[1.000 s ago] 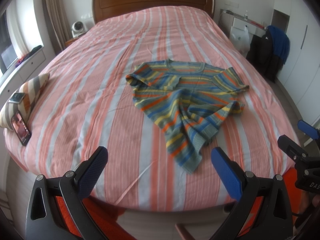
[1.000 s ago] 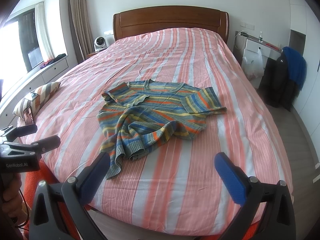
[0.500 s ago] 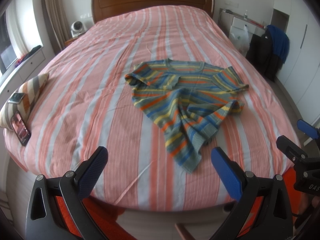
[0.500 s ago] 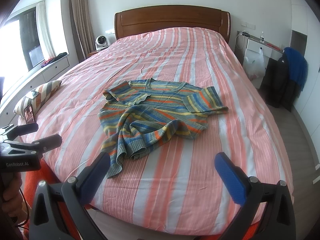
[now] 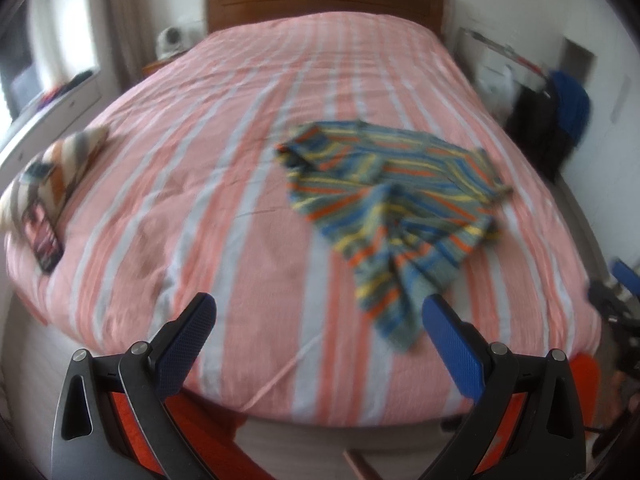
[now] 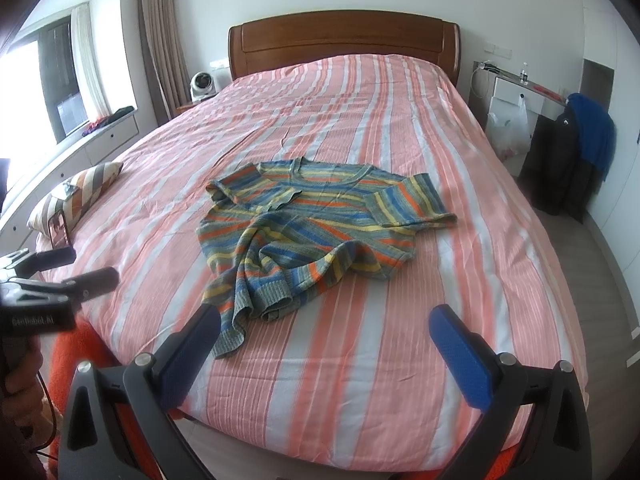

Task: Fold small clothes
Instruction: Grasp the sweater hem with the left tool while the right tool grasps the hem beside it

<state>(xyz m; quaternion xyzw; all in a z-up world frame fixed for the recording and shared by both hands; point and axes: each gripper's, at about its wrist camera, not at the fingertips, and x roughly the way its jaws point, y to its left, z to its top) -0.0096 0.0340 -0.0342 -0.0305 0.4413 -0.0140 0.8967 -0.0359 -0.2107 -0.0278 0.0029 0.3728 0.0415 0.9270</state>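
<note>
Both tools hang at the foot of the bed [image 6: 400, 128], jaws spread wide with nothing between them. The left gripper [image 5: 320, 312] has swung since half a second ago: its view is now smeared with motion blur, and the striped sweater [image 5: 394, 216] that sat ahead and roughly centred between its fingers now lies ahead and to the right, its lower hem reaching down just beside the right blue pad [image 5: 452, 344]. The striped cushion [image 5: 56, 168] and the phone [image 5: 42, 236] leaning against it remain far off to that gripper's left.

The right gripper [image 6: 324, 320] has barely shifted. In its sharp view the sweater [image 6: 320, 232] is crumpled and unfolded ahead, slightly left of centre, neckline away from the tool, one sleeve spread flat to the right, its hem trailing toward the left blue pad [image 6: 188, 356]. The left gripper [image 6: 72, 268] shows at that view's left edge, still apart from the cloth.
</note>
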